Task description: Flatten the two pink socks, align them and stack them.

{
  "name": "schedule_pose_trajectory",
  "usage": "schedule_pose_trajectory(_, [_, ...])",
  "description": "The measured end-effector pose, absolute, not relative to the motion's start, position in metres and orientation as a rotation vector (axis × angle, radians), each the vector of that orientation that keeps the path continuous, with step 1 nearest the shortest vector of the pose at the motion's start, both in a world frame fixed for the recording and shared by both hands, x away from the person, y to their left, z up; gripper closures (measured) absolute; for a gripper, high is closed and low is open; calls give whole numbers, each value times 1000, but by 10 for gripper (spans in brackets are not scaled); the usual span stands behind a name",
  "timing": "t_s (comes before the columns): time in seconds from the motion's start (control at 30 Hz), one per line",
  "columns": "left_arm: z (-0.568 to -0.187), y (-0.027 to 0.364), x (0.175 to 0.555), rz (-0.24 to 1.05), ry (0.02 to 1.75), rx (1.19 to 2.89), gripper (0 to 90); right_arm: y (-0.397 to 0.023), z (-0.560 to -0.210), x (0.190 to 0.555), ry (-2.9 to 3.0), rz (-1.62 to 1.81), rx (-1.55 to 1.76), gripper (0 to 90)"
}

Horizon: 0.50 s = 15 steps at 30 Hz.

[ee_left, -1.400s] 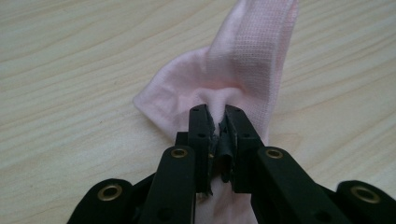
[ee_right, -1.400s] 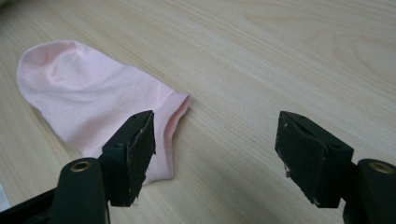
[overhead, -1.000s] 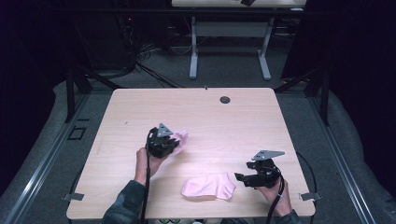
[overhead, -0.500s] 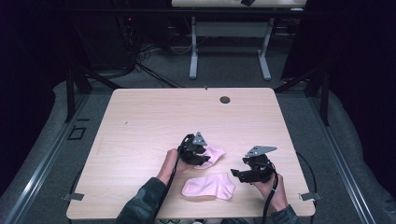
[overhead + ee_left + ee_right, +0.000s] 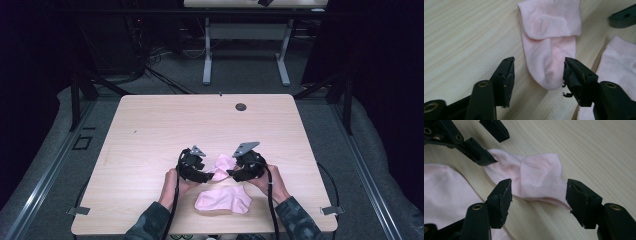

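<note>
A small pink sock (image 5: 223,164) lies folded on the wooden table (image 5: 150,130) between my two grippers. My left gripper (image 5: 212,174) is at its toe end. In the left gripper view the jaws (image 5: 537,72) stand apart on either side of the toe (image 5: 549,75) without pressing it; they have just been opening. My right gripper (image 5: 234,173) faces it from the other side. Its jaws (image 5: 539,195) straddle the sock's cuff end (image 5: 536,175) without touching and have just been closing. A second pink sock (image 5: 223,200) lies flat nearer the front edge.
The second sock (image 5: 619,62) lies close beside the first, and in the right gripper view it (image 5: 444,192) is at the left. A dark round grommet (image 5: 241,106) sits at the table's far side. Another table's legs (image 5: 206,55) stand beyond.
My left gripper carried the small sock rightward and down to the table, then opened and let it go. My right gripper moved left up to the sock.
</note>
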<state>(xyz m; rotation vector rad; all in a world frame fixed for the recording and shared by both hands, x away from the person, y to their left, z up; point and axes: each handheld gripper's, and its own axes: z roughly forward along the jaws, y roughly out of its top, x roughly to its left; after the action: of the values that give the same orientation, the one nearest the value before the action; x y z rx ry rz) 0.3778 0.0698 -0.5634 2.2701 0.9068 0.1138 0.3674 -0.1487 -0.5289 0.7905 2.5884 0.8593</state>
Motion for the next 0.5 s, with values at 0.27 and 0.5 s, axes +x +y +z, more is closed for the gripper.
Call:
schedule_pose_trajectory(0.27, [-567, 60, 373, 167, 895, 2314, 634, -129, -552, 382, 2673, 744, 751, 605])
schedule_pose_trajectory(0.5, [-566, 60, 374, 237, 885, 2342, 816, -133, -554, 384, 2659, 776, 792, 828])
